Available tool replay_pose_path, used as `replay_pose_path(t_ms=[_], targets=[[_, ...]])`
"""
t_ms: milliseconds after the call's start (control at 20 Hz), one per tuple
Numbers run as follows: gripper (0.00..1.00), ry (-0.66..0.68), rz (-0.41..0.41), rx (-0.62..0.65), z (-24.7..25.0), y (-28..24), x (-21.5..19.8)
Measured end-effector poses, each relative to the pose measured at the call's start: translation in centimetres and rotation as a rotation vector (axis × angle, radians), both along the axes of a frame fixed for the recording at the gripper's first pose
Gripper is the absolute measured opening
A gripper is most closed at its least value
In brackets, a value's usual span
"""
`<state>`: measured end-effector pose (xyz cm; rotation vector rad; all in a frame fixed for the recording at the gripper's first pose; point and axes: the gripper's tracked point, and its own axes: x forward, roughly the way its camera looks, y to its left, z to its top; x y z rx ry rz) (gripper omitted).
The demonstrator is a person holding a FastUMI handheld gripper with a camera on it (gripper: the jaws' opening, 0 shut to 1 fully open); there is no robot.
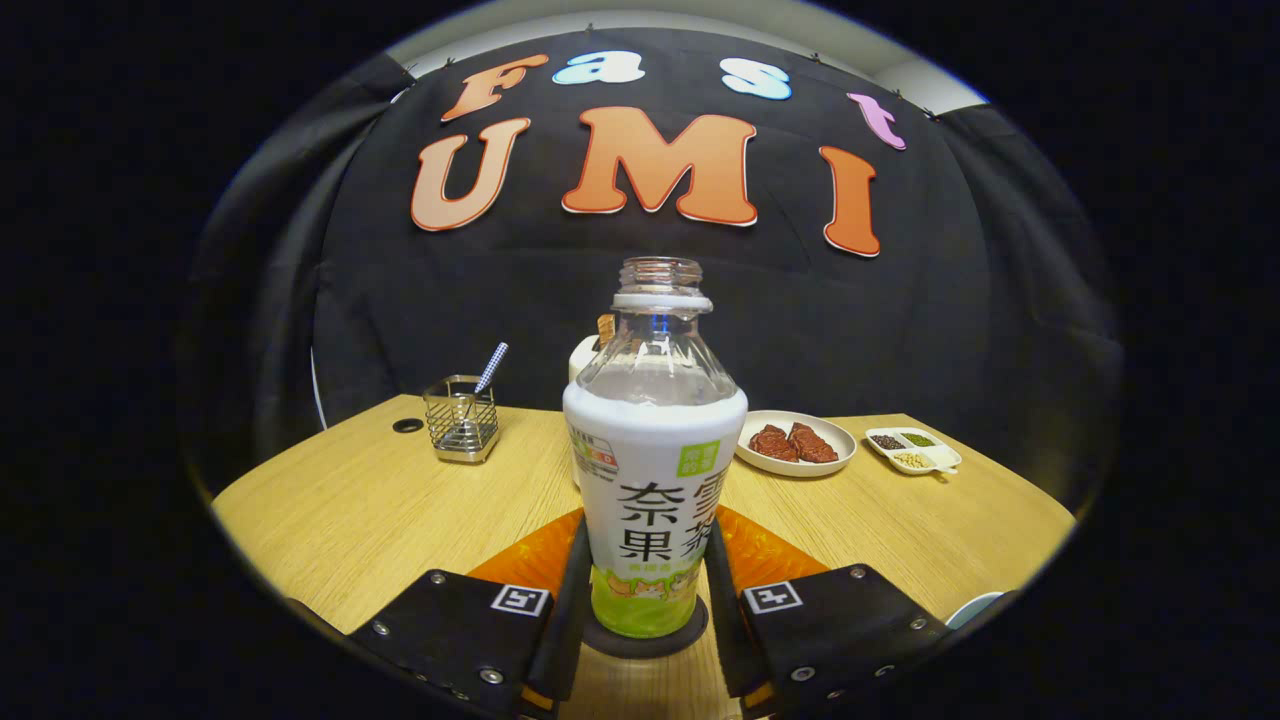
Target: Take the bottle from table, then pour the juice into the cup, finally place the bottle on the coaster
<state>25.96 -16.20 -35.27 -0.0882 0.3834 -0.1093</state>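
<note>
Black cloth hangs behind a pale wooden table. At its near edge the bottle stands upright and uncapped on a dark round coaster, right between the gripper fingers — both seem to press its lower sides, so it looks clamped, though the contact is hard to make out for certain. An orange mat lies just behind. The bottle's white-and-green wrap carries large dark Chinese characters. Farther back — a wire holder with a striped straw, a plate of reddish pieces, and a divided dish of seeds.
</note>
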Motion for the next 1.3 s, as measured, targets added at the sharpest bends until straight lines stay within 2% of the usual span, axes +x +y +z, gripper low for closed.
replay_pose_path(t_ms=[200,400,500,550,650,800,950,1100,1300], targets=[[0.57,0.039,0.004,-0.04,-1.2,0.6,0.2],[0.67,0.04,-0.012,-0.02,-0.6,0.5,0.0],[0.8,0.041,-0.034,-0.007,-0.2,0.1,-0.5],[0.9,0.039,-0.032,0.008,0.2,0.4,-0.8],[0.97,0.006,-0.025,0.027,2.1,0.8,-1.5],[0.97,-0.085,-0.011,0.114,6.9,2.8,-3.5],[0.97,-0.183,-0.013,0.133,12.7,4.2,-6.4],[0.96,-0.206,0.067,0.175,17.8,8.0,-9.6],[0.96,-0.201,0.169,0.14,23.4,12.1,-14.7]])
